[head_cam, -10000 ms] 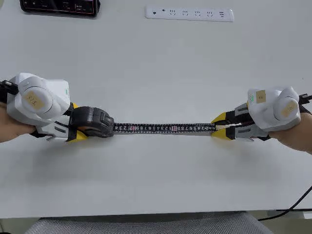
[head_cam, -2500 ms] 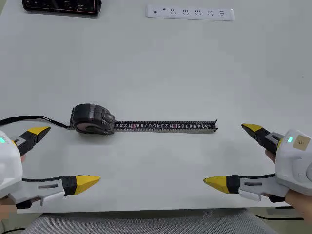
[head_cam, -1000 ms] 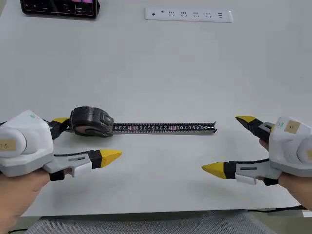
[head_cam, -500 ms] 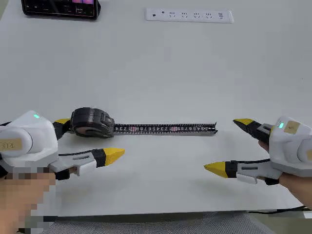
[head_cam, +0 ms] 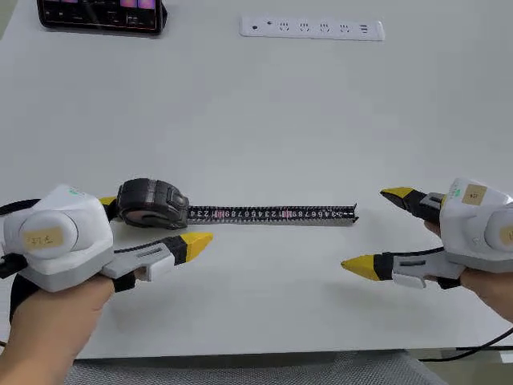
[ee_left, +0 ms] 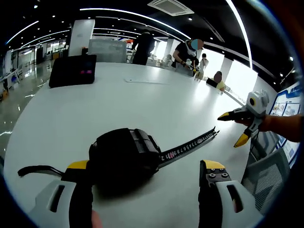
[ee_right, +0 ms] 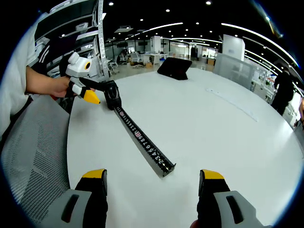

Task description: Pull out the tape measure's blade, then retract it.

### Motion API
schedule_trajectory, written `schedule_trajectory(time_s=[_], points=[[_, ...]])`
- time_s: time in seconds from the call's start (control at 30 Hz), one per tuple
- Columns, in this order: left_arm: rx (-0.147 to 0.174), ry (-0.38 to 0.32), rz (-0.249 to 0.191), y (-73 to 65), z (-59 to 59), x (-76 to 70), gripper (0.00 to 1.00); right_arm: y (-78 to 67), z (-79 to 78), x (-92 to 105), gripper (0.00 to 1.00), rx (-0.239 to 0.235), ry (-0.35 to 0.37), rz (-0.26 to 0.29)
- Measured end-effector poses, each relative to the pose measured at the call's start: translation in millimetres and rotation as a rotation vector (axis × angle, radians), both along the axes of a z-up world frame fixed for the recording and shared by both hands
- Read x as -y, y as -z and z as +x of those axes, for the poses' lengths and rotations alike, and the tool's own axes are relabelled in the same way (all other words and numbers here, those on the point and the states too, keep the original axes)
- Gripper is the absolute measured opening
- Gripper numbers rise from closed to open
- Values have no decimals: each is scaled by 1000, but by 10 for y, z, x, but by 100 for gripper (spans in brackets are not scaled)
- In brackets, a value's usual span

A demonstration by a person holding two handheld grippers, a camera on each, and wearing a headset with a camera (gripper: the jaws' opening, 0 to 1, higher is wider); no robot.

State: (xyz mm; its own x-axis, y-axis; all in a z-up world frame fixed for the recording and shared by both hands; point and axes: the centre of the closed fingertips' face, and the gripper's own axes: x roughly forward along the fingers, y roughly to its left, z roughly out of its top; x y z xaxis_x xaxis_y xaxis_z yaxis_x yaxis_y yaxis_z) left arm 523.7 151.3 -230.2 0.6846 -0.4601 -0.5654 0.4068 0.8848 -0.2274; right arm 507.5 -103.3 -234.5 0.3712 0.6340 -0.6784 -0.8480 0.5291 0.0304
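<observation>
A black tape measure case [head_cam: 152, 204] lies on the white table [head_cam: 264, 112]. Its blade [head_cam: 272, 214] is pulled out to the right and ends at a hook [head_cam: 355, 213]. My left gripper [head_cam: 154, 220] is open, one yellow-tipped jaw behind the case and one in front, with gaps on both sides. In the left gripper view the case [ee_left: 124, 154] sits between the jaws of my left gripper [ee_left: 146, 166]. My right gripper [head_cam: 365, 228] is open just right of the hook, not touching it. In the right gripper view the hook [ee_right: 168, 168] lies ahead of my right gripper [ee_right: 152, 175].
A white power strip [head_cam: 313, 26] and a black device [head_cam: 100, 14] lie at the table's far edge. The case's black strap [ee_left: 35, 169] trails to the left. A grey mesh chair [ee_right: 33, 156] stands at the table's near edge. People stand far behind the table.
Ten seconds ago both grippers held the tape; by 2.5 s ago both had let go. In the last second my left gripper moved in around the case and my right gripper edged toward the hook.
</observation>
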Motion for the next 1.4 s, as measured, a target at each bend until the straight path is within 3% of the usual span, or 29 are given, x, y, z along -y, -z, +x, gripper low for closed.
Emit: schedule_trajectory(time_s=[0.47,0.87,1.2,1.4], points=[[11,-106,54,60,131,-35,87,41,136,-14,75,-3,-92,-60],[15,-207,103,86,195,-108,78,79,256,-34,59,1,-162,-89],[13,-253,101,91,233,-164,70,160,266,-26,44,-14,-223,-119],[12,-256,114,103,236,-184,67,184,281,-23,43,-20,-234,-127]])
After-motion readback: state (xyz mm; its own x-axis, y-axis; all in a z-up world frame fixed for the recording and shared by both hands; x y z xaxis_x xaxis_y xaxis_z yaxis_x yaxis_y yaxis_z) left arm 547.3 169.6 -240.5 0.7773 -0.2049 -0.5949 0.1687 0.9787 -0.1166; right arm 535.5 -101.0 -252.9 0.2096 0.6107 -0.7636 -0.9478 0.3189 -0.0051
